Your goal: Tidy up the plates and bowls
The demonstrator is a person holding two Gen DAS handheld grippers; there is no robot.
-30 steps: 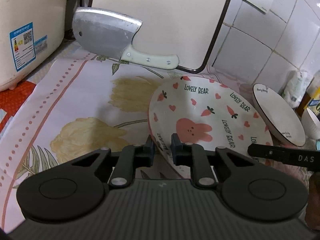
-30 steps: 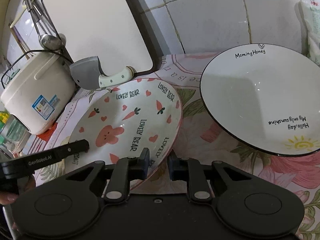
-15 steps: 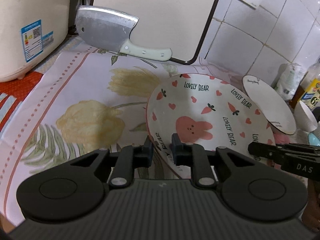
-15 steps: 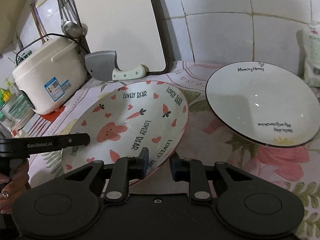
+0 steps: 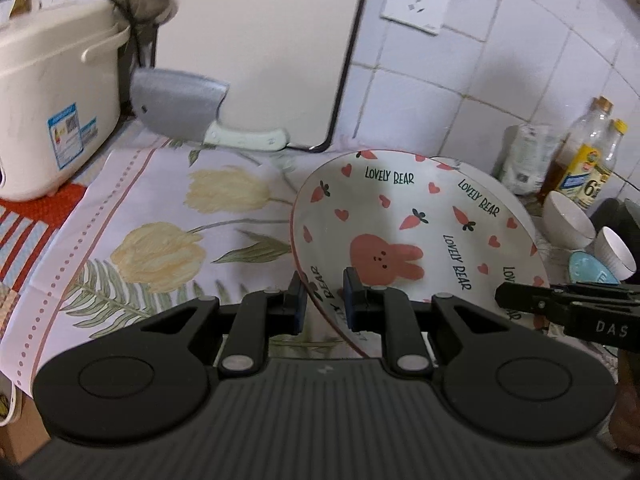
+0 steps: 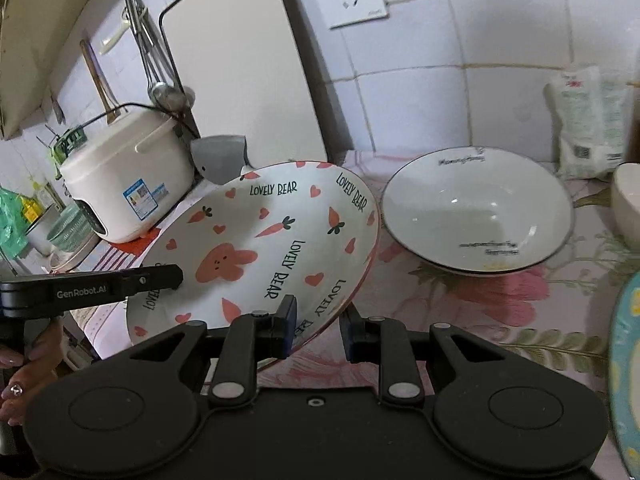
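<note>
Both hand-held grippers (image 5: 323,298) (image 6: 316,326) clamp the bunny plate's (image 5: 416,236) opposite rims.

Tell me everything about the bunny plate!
The bunny plate is a wide, shallow dish that looks like glossy ceramic, white with a thin pink rim. A pink bunny sits in its middle, with red hearts, carrots and the words "LOVELY BEAR" around it. It is tilted and lifted above the flowered cloth. The left tool pinches its rim on one side and the right tool pinches the opposite side. It looks clean and unbroken. A white bowl sits beside it.
</note>
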